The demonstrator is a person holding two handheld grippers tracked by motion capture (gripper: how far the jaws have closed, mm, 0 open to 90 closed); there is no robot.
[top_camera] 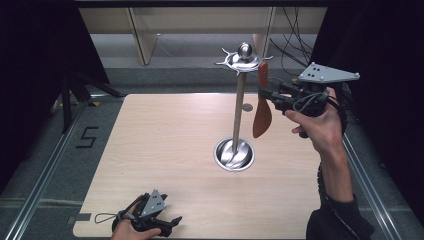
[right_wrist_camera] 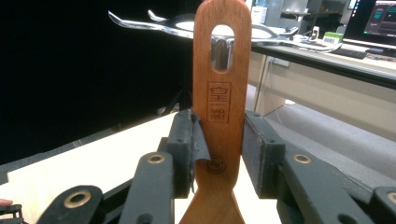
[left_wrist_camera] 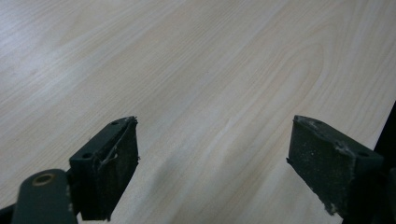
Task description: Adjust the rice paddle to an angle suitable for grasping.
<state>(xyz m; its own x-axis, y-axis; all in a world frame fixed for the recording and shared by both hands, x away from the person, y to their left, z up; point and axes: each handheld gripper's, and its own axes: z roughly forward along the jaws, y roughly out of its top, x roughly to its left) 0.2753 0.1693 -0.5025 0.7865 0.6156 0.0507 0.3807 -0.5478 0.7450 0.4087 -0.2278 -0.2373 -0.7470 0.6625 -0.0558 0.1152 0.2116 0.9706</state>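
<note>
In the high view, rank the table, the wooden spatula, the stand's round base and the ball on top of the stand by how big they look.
1. Table, by far the largest.
2. Wooden spatula, held upright in the right gripper.
3. Stand's round base; shorter than the spatula but wider, so these two are close.
4. Ball, the smallest.

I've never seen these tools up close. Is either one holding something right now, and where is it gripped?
The right gripper holds a wooden spatula upright by its handle, just below the hanging slot, beside the metal utensil stand. The left gripper is open and holds nothing.
</note>
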